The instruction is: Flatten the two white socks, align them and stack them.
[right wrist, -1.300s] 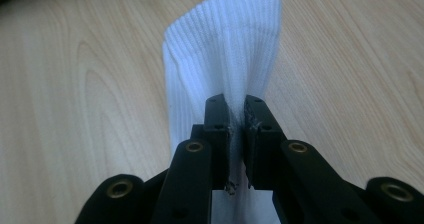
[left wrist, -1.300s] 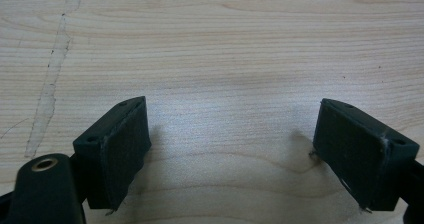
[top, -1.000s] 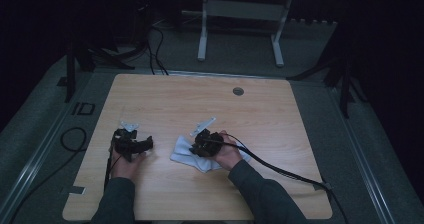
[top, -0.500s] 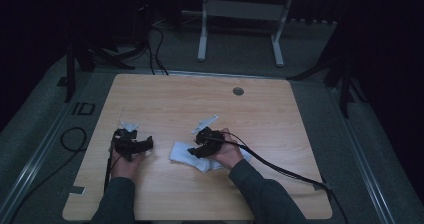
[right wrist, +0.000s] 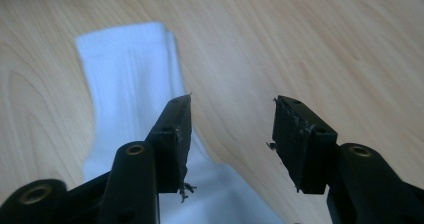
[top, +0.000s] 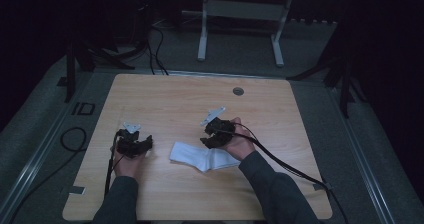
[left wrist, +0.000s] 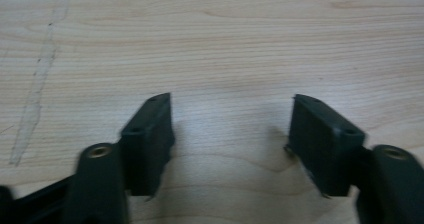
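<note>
A white sock lies flat on the wooden table, in front of the person. My right gripper hovers just above the sock's right end. In the right gripper view the sock lies under the left jaw, and my right gripper is open. Its jaws have just been opening and nothing is between them. My left gripper rests low over bare wood, left of the sock. In the left gripper view my left gripper is open; its jaws have just been closing on nothing.
A round cable hole sits near the table's far edge. Cables trail from both grippers off the table's near side. A white stand and dark cables are on the floor beyond the table.
My right gripper has let go of the sock and risen off it, toward the far right. The sock now lies flat. The left hand has stayed in place.
</note>
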Tool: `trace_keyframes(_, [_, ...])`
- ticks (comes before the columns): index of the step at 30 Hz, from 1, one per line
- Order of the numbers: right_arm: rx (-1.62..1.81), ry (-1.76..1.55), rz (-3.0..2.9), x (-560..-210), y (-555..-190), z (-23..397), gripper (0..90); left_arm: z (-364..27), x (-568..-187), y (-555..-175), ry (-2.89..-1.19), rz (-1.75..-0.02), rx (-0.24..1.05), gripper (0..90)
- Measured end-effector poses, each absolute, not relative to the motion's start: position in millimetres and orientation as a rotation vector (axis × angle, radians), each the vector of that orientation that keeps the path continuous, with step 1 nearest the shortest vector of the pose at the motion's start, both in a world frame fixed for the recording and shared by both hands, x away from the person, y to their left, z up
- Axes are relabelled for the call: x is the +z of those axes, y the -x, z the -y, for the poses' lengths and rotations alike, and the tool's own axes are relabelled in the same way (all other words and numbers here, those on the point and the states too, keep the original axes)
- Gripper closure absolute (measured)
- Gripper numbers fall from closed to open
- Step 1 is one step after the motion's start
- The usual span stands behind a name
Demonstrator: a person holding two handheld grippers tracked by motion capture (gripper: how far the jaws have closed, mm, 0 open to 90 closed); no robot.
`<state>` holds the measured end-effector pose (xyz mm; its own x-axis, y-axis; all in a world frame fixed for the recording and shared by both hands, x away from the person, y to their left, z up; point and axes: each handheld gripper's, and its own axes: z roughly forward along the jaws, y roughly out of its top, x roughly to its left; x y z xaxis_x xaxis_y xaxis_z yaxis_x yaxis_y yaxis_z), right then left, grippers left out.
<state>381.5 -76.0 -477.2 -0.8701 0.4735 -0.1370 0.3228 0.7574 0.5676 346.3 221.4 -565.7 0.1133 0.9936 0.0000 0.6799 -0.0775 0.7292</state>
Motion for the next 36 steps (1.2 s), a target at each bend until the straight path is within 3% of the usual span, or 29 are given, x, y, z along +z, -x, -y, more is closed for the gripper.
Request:
trace_keyframes(7, [0.747,-0.641,-2.661,-465.2,-386.4,95.7,49.7,-215.4,-561.5,-341.8,-1.861,-1.584,0.655,74.0])
trace_keyframes(11, [0.731,-0.658,-2.655,-462.7,-385.8,106.0,49.8,-211.1,-554.9,-336.8,-1.859,-1.528,0.633,88.7])
trace_keyframes(24, [0.691,-0.782,-2.656,-469.7,-379.3,141.8,55.1,-157.7,-534.0,-320.4,-1.953,-1.246,0.592,89.7])
trace_keyframes(30, [0.675,-0.843,-2.661,-477.9,-376.8,160.3,75.3,-143.9,-541.7,-321.0,-2.018,-1.215,0.539,89.7])
trace_keyframes(36, [0.638,-0.905,-2.665,-491.3,-376.8,174.0,75.1,-136.8,-547.9,-321.4,-2.053,-1.197,0.524,89.7])
